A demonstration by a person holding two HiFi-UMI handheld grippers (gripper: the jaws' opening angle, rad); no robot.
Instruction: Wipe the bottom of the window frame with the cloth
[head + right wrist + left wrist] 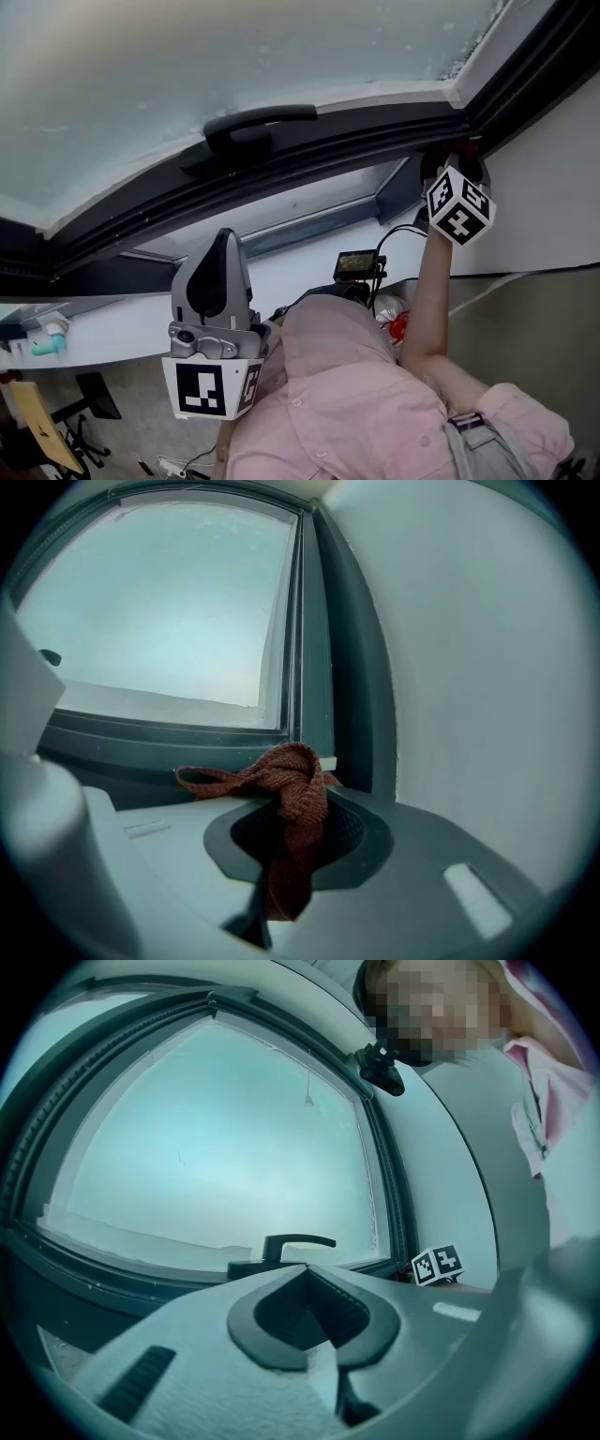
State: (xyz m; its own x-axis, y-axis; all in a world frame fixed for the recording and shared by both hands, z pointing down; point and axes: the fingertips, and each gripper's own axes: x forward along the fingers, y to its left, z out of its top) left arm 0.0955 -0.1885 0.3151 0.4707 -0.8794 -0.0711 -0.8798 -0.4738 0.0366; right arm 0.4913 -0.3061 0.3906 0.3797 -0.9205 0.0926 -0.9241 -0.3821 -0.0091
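— Where is the cloth?

— In my right gripper (298, 841). Its jaws are clenched on the cloth (286, 785), a rust-red knitted strip. One bunch sticks out past the tips and a tail hangs down between them.

— And where is that against the window frame?

— Up at the right-hand corner of the window frame (169, 735), where the bottom rail meets the upright beside the white wall (469, 667). The bunch sits just in front of the rail; whether it presses on it I cannot tell.

— Which way does the wipe run?

— The rail's long axis lies sideways, away to my left, toward the handle (255, 127). So I judge the stroke has to travel leftward along it from this corner.

— Your other arm?

— My left gripper (307, 1283) has its jaws pressed together on nothing. It is low near my chest, well apart from the rail. The right is the nearer one by far.
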